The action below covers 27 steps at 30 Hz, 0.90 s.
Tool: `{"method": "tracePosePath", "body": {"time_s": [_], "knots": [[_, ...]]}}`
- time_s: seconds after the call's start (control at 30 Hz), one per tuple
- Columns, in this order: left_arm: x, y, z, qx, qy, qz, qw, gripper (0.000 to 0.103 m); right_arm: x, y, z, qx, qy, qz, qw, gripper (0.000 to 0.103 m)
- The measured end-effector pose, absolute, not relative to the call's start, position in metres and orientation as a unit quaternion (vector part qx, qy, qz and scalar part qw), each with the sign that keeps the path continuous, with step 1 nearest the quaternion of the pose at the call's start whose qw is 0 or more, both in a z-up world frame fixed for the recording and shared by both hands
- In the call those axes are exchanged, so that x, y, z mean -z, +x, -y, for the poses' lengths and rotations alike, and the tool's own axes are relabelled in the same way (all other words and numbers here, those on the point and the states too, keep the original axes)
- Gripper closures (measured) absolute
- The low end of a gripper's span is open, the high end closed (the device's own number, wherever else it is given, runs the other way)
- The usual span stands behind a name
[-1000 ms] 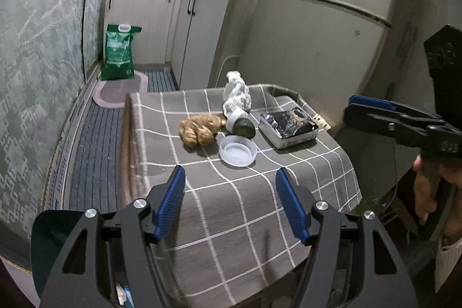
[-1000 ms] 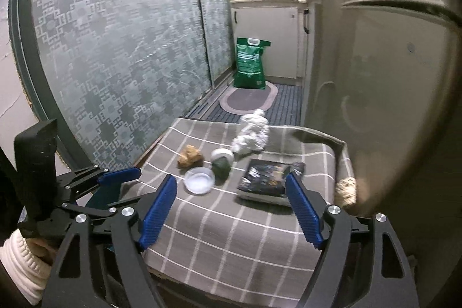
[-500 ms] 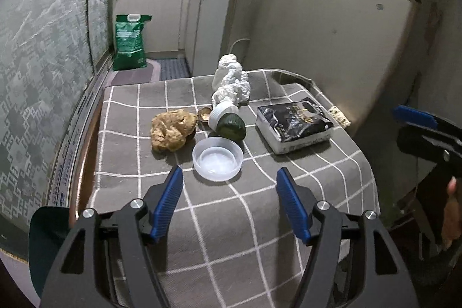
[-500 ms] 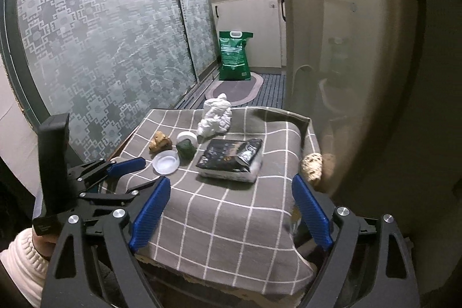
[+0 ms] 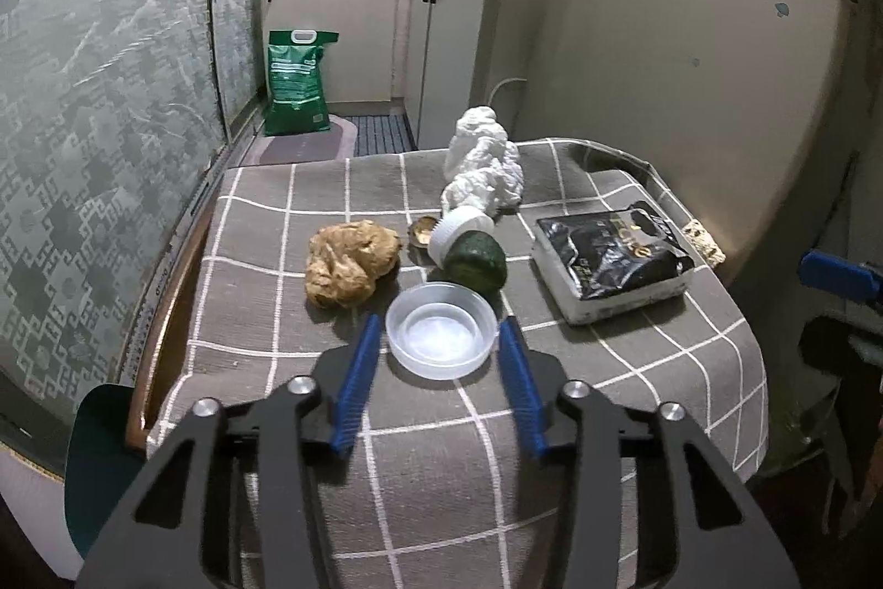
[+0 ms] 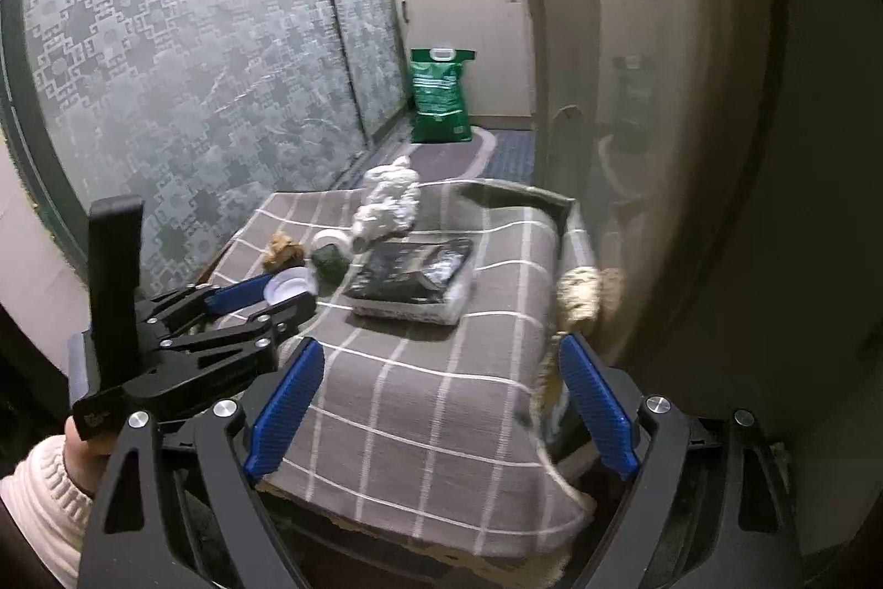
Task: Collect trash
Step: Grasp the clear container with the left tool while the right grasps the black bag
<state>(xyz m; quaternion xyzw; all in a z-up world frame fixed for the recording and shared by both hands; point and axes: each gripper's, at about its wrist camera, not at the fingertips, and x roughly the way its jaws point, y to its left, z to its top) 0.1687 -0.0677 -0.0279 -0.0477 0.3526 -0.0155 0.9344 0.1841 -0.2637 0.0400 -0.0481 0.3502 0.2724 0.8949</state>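
lid (image 5: pixel 440 336) before avocado (image 5: pixel 475 260) | paper wad (image 5: pixel 350 262) left | packet tray (image 5: pixel 612 266) right | tissue (image 5: pixel 485 161) behind

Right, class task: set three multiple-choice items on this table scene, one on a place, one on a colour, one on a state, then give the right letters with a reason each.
1. Where is the clear plastic lid?
A. between the open fingers of the left gripper
B. on top of the black packet
C. on the floor mat

2. What colour is the bag standing on the floor by the cupboards?
A. red
B. green
C. yellow

3. How is the right gripper?
A. shut on the white crumpled tissue
B. shut on the lid
C. open, holding nothing

Key: 1 A, a blue finger shows on each side of the lid. 2 B, the bag is plainly green. 3 C, its fingers stand wide apart over the grey checked cloth.
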Motion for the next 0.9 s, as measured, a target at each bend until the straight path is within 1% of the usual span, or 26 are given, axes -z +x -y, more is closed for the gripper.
{"method": "tracePosePath", "body": {"time_s": [0.2, 0.5, 0.67, 0.9], "knots": [[0.025, 0.165, 0.062, 0.030, -0.060, -0.350, 0.934, 0.061, -0.033, 0.184, 0.246, -0.257, -0.077, -0.337, 0.903, 0.014], [0.012, 0.151, 0.050, 0.040, -0.068, -0.326, 0.942, 0.061, -0.014, 0.201, 0.232, -0.238, -0.092, -0.352, 0.901, 0.014], [0.006, 0.142, 0.034, 0.040, -0.072, -0.315, 0.945, 0.061, -0.010, 0.206, 0.219, -0.245, -0.091, -0.345, 0.901, 0.014], [0.001, 0.131, 0.010, 0.037, -0.081, -0.308, 0.947, 0.061, 0.001, 0.214, 0.199, -0.223, -0.118, -0.340, 0.906, 0.014]]}}
